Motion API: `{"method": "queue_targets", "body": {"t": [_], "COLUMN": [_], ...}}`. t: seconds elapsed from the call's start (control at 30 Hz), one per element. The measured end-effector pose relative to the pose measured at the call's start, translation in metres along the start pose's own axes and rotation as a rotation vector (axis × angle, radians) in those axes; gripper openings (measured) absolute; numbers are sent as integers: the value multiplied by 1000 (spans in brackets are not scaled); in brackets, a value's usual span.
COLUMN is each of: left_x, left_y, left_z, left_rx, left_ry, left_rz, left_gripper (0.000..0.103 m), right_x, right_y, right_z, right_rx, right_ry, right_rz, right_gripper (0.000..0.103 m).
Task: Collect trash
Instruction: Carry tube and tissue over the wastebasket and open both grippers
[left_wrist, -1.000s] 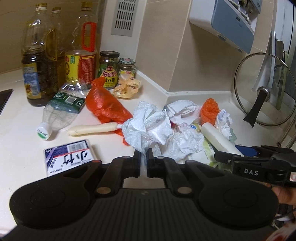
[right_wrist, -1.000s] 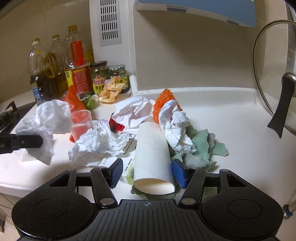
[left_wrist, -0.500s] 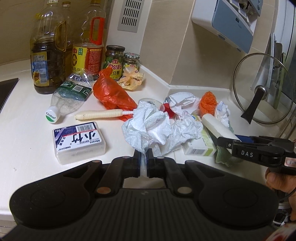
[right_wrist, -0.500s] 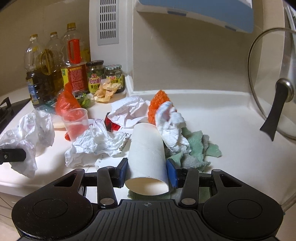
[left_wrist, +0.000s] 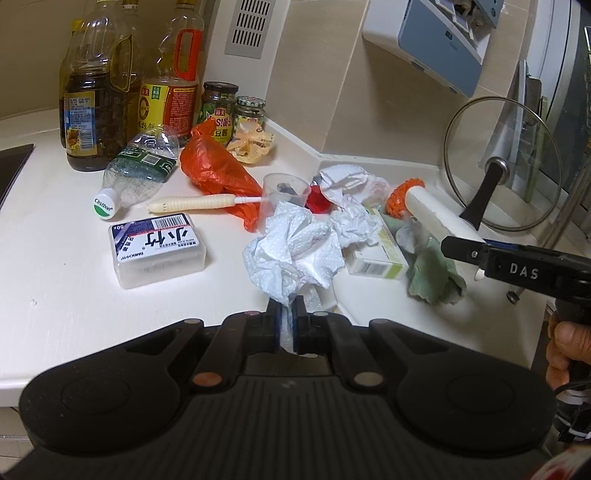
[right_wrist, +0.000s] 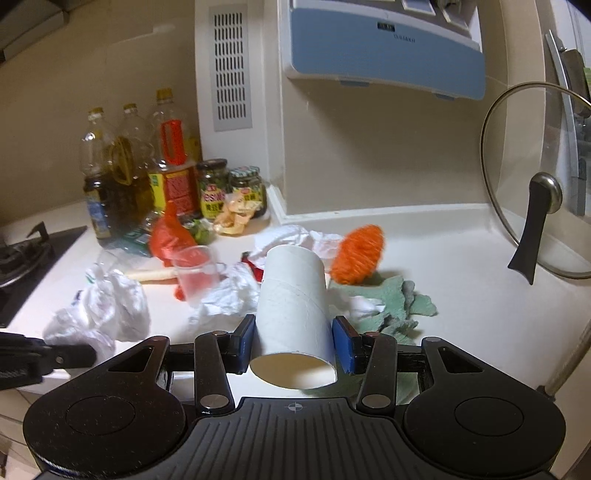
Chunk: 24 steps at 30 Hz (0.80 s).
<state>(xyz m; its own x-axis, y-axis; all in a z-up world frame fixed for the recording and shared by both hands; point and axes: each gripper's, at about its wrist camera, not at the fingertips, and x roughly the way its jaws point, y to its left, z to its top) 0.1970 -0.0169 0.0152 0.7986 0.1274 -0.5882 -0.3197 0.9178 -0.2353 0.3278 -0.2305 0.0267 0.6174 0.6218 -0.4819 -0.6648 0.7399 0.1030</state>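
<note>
Much trash litters the white kitchen counter (left_wrist: 55, 288) below tiled walls (left_wrist: 321, 74).

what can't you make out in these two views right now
- Orange scrubber: blurred in the right wrist view.
- Carton: partly hidden under crumpled paper in the left wrist view, print too small.
- Oil bottles: tops cut off by the left wrist view's upper edge.
- Any trash bin: in neither view.
</note>
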Motion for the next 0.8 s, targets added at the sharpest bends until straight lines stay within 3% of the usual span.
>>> {"method": "queue_targets", "body": {"t": [0.4,0.8], "left_x": [-23,-40], "left_y": [6,35], "left_z": [-27,-81], "left_rx": [19,-16], "left_ry": [41,167], "left_rz": [-25,14], "left_gripper": [4,4], "right_x": [-39,-37], "right_y": [42,100], "right_z": [-21,-87], "right_rx": [-23,-112], "right_ry": [12,176], "right_rz": [84,193], "right_gripper": [45,45]}}
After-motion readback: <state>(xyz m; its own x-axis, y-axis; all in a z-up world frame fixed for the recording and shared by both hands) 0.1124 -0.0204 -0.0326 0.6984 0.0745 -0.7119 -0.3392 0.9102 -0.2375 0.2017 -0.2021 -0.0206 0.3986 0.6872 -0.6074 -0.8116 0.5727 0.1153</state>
